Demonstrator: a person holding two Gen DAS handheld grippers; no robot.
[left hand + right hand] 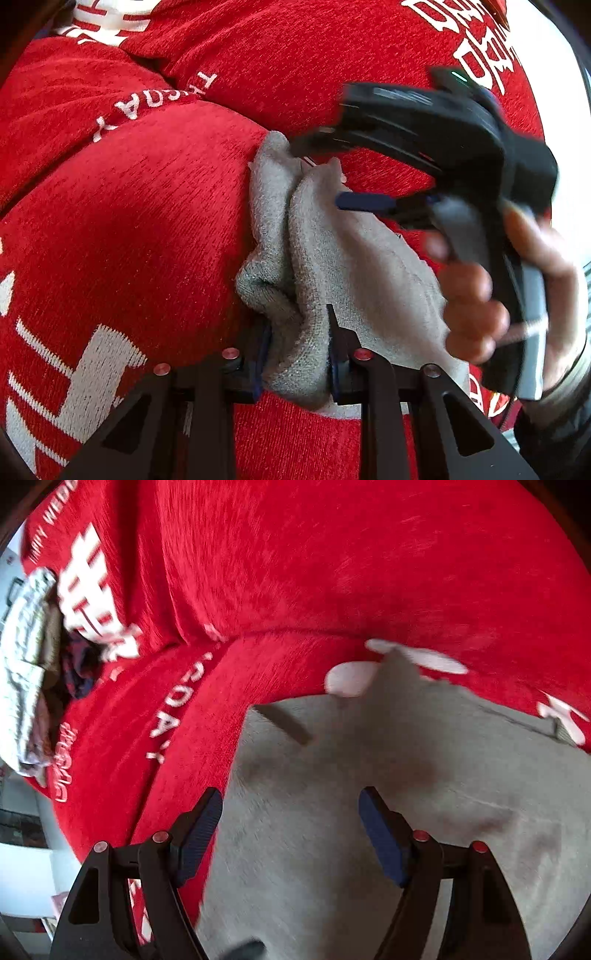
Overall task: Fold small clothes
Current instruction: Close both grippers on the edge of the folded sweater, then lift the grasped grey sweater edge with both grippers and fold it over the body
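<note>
Grey garment (321, 258) lies bunched on a red blanket (129, 221), its near end pinched between the fingers of the left gripper (295, 362). Just beside it, the right gripper (291, 834) hangs over the cloth with fingers spread, a bare hand (509, 288) on its handle. White blanket lettering partly reads "DAY". Other clothes (29, 672) lie piled well apart.

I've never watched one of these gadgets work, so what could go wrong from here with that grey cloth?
The left gripper pinches only a bunched end of the grey cloth, so it could slip out. The right gripper is open above the cloth and blurred with motion; it might close on the red blanket too. The creases may get folded in.
</note>
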